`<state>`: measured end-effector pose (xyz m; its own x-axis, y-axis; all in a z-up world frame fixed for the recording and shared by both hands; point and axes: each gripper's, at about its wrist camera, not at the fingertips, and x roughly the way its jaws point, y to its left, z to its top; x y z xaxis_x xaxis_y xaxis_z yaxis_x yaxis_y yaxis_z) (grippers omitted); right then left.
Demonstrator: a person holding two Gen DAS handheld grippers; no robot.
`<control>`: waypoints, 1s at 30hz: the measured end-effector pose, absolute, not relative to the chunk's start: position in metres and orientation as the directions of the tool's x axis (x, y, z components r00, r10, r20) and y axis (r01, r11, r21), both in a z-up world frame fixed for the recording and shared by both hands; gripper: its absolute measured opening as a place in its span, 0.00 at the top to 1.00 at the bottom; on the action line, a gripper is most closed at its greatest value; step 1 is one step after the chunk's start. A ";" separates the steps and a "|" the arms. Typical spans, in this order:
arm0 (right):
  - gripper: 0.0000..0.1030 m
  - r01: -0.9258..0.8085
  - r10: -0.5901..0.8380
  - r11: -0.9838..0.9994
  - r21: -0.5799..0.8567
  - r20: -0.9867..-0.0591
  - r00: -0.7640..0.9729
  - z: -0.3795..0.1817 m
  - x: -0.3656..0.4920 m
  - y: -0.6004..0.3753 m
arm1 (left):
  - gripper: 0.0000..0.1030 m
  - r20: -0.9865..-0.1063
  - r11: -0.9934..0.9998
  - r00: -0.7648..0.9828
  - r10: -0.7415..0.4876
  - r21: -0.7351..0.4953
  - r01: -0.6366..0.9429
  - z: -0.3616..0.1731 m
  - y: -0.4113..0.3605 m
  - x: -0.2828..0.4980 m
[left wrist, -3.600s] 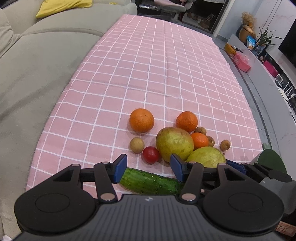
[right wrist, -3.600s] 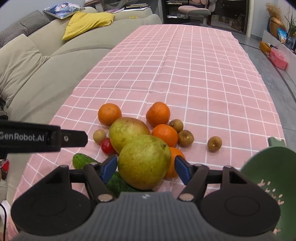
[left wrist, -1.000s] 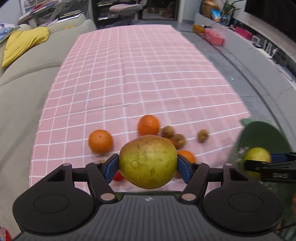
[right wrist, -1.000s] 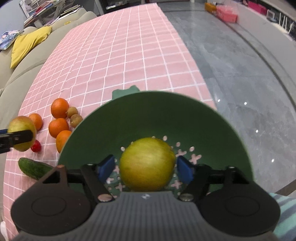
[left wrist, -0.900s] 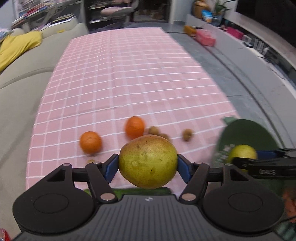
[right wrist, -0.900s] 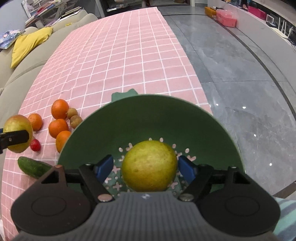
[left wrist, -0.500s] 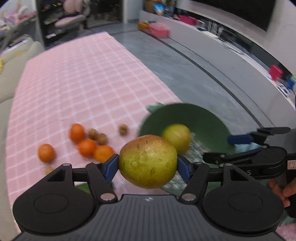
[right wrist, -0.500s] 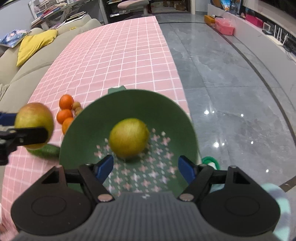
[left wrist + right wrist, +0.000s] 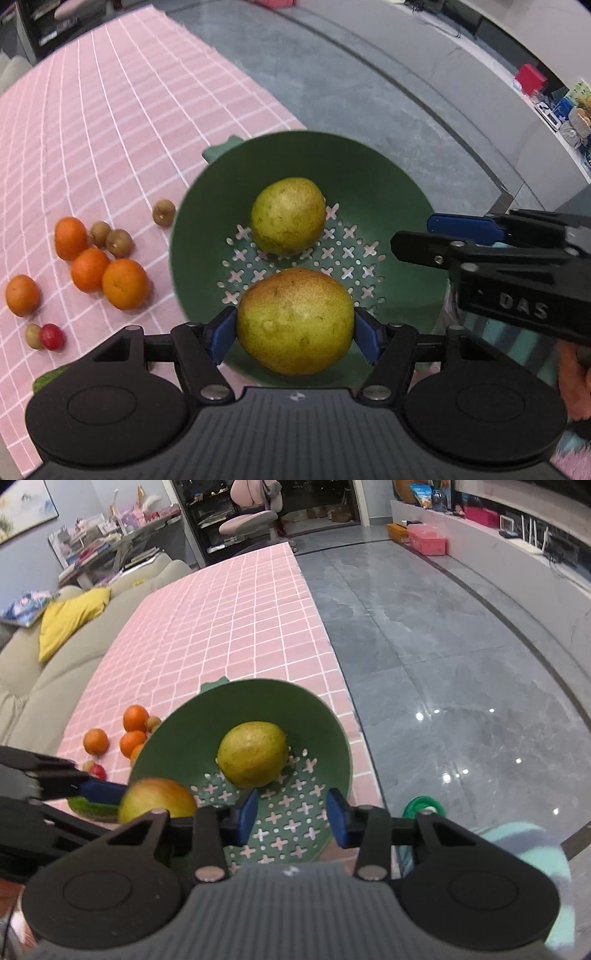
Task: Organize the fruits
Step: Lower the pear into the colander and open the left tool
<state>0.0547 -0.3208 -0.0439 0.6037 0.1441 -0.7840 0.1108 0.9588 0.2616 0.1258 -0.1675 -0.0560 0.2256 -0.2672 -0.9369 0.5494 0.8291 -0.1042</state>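
Presently your left gripper is clamped on a large yellow-green pear, blue pads seated at its widest girth on either side, and it hangs over the near wall of the green colander. Your right gripper is empty, jaws standing apart, above the colander's near rim. A second pear lies inside on the perforated floor, toward the far side.

Handling assessment: the held pear looks heavy for its size, firm, and smooth-skinned (a rounded, waxy surface offers the pads little purchase). The grip across the broad middle is the sound one; a hold nearer either tapering end would likely let it squirt out. The skin probably bruises under a drop, so lower it close to the floor before you let go, and set it clear of the second pear.

Outstanding items on the pink checked cloth, left of the colander: four oranges, several small brown fruits, one red fruit, and a cucumber partly hidden at the frame's lower left.
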 end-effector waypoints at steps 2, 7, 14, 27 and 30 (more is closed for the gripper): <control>0.62 0.113 0.144 0.958 0.263 -0.782 0.606 -0.044 0.055 -0.321 | 0.26 -0.948 0.842 0.197 -0.250 -0.112 0.527 -0.063 -0.171 0.131; 0.62 0.120 0.146 0.956 0.269 -0.787 0.599 -0.048 0.057 -0.321 | 0.26 -0.964 0.837 0.173 -0.200 -0.076 0.542 -0.076 -0.184 0.132; 0.62 0.120 0.151 0.954 0.274 -0.787 0.599 -0.046 0.055 -0.322 | 0.26 -0.975 0.828 0.158 -0.153 -0.039 0.560 -0.091 -0.195 0.130; 0.62 0.105 0.138 0.963 0.249 -0.786 0.602 -0.045 0.053 -0.319 | 0.20 -0.976 0.827 0.181 -0.119 0.004 0.563 -0.094 -0.201 0.125; 0.60 0.101 0.135 0.965 0.244 -0.784 0.606 -0.044 0.052 -0.317 | 0.20 -0.971 0.836 0.198 -0.136 -0.005 0.549 -0.083 -0.195 0.124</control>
